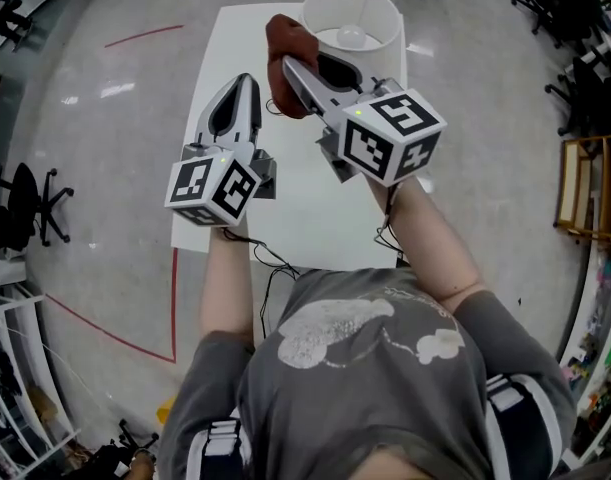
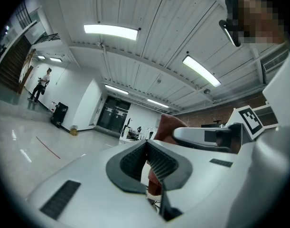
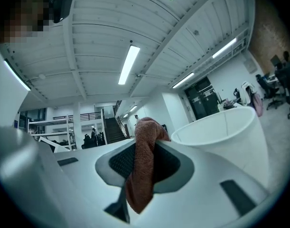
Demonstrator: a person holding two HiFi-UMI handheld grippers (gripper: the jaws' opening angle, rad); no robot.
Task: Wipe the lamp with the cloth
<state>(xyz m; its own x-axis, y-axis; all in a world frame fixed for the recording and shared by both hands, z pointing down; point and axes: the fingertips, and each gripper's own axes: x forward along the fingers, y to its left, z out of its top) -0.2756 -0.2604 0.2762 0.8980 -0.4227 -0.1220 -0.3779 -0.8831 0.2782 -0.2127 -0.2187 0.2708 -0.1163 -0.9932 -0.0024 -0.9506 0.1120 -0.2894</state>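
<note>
the right gripper (image 3: pixel 145 148) is clamped on the one rust-brown cloth (image 3: pixel 142 175), which hangs folded over its jaws. the cloth is just beside the rim of the single white lamp (image 1: pixel 350 8); i cannot tell whether they touch. one bulb (image 1: pixel 352 36) shows inside the shade. the left gripper (image 2: pixel 147 146) has its jaws together on nothing, above the white table (image 1: pixel 235 38). each gripper's cube (image 1: pixel 390 133) carries black-and-white square markers.
</note>
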